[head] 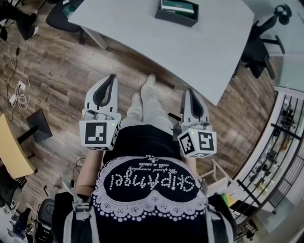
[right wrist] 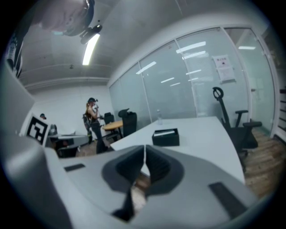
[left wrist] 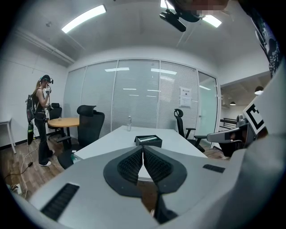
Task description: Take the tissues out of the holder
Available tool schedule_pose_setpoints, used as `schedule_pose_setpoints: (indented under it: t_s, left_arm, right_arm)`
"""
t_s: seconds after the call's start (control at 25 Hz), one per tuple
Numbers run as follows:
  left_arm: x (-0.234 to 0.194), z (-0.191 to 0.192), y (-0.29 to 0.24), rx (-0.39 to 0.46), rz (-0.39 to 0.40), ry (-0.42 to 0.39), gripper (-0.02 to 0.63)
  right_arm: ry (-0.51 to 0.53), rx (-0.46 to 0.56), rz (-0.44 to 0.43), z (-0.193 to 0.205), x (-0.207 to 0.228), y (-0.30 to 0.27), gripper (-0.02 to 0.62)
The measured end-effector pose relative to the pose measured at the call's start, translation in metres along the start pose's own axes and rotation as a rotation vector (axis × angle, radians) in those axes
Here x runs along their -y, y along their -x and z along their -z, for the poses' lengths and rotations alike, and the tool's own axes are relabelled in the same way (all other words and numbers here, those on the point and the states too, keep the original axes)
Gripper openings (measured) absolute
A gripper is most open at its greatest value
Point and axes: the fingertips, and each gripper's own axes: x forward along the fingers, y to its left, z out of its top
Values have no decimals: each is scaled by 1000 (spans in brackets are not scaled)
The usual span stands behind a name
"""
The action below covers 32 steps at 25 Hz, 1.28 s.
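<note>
Tissues [head: 176, 5], a pale pack, lie in the black rectangular holder [head: 173, 20] at twelve o'clock on the pale grey surface [head: 199, 52], well apart from the left claw [head: 112, 78] and right claw [head: 188, 92], both shut and empty. Best to step closer, then open one claw over the pack

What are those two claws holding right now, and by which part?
Nothing. The left gripper and right gripper are both shut and empty; the holder sits apart on the table.
</note>
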Motion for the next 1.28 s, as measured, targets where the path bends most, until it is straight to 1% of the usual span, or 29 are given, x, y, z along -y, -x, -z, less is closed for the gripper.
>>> schedule_pose_setpoints:
  t_s: [0.2,0.36,0.52,0.6,0.68,0.92,1.08,1.28]
  left_arm:
    - [-4,-5,-24,8,-3,7,29]
    - [-7,-18,-49,28,-8,5,29]
    - [-8,-36,-86,34,-11,2,29]
    - [-5,-45,-106,45,-5,19,29]
    - [0,-54,-126,57,-1,32,29]
    - [16,-73,-173,66,13,26,29]
    - [22,-79,-194,64,17,13,29]
    - [25,-88,-212,65,47,5,29]
  right_arm:
    - [10,-3,-15,-8,9,-24,34]
    - [17,14,-28,-25,20,-50,34]
    - [14,16,-37,-44,40,-78,34]
    - [15,13,-37,-51,54,-89,34]
    - [14,15,-32,-58,69,-100,34]
    - [7,22,-24,-79,109,-127,34]
    - [-13,13,-1,-80,128,-135,34]
    - [-34,7,37,-80,144,-139,34]
